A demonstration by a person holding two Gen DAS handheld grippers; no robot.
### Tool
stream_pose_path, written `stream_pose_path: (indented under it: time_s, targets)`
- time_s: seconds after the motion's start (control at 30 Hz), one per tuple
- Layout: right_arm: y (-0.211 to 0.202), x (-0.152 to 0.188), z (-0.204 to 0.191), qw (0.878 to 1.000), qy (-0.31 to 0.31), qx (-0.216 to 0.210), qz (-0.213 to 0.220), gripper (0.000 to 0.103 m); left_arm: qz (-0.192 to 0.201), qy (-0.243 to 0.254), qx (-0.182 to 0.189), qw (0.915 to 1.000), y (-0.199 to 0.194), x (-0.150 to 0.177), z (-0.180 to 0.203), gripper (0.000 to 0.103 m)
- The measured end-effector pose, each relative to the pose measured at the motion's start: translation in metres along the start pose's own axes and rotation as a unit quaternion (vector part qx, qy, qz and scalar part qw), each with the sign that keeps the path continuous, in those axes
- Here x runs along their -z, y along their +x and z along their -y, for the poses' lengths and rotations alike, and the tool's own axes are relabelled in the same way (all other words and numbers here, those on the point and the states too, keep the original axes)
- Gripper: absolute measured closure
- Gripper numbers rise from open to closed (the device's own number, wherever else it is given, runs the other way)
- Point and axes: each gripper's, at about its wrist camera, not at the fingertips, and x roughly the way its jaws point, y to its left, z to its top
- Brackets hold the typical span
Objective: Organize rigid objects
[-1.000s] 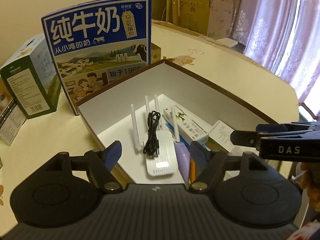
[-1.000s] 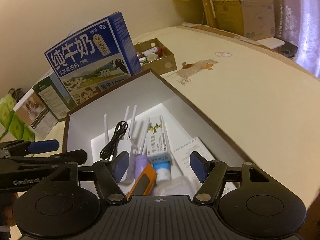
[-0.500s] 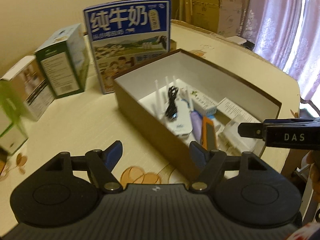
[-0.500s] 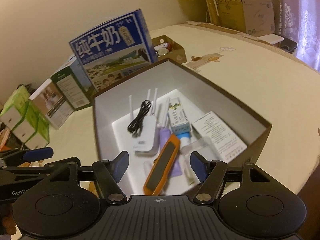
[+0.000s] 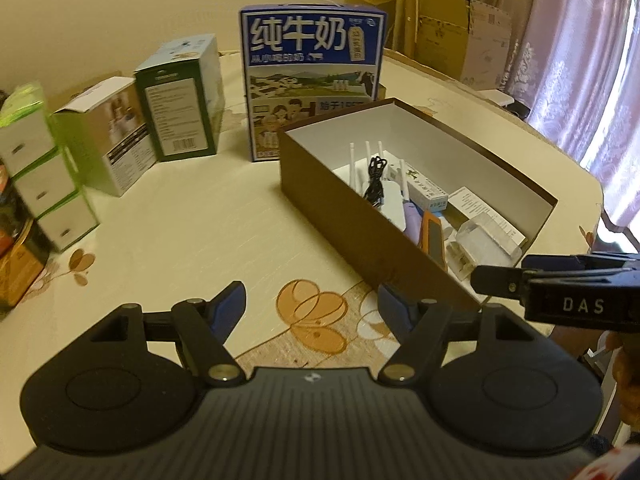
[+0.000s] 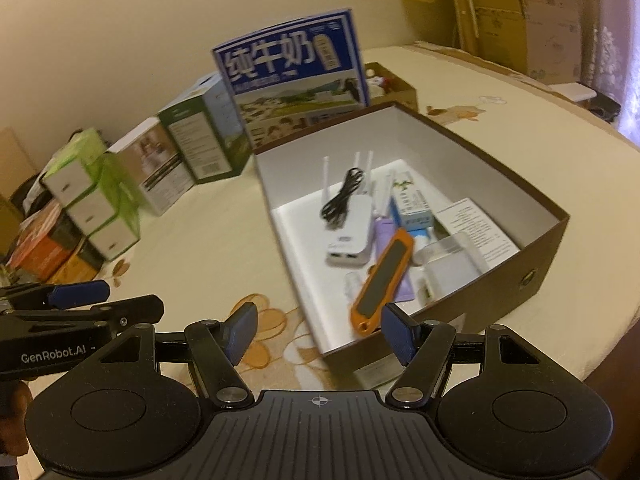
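The left gripper is hanging spread and empty above the patterned tablecloth, short of the near wall of the brown box, and the right gripper is likewise standing apart with nothing between its pads, its tips framing the box's near corner. Both are pulling back from the box: a second ago each was looking straight down among the contents, and now the whole box and the cartons behind it are showing in both wrist views. Inside the box the white router with its antennas is lying flat with a coiled black cable on top, a toothpaste carton beside it, an orange-cased device slanting toward the near wall, and a clear plastic case and a printed leaflet toward the right end. The blue milk carton is standing upright just behind the box, with a green-and-white carton and further boxes to its left. The retreat with empty jaws suggests the packing of this box is finishing, and that the hands are either ending the job or turning toward the cartons on the table.
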Motion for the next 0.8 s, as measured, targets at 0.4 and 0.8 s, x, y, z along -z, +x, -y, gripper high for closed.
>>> stream_pose_path:
  time_s: [0.4, 0.8]
  targets:
    - [0.01, 0.032, -0.052, 0.995, -0.058, -0.061, -0.05, 0.038, -0.007, -0.056, -0.052, 0.997, -0.046, 0.05, -0.042, 0.036]
    - [0.016, 0.072, -0.087, 0.986, -0.106, -0.083, -0.098, 0.038, -0.027, -0.099, -0.103, 0.9893, -0.08, 0.101, -0.075, 0.038]
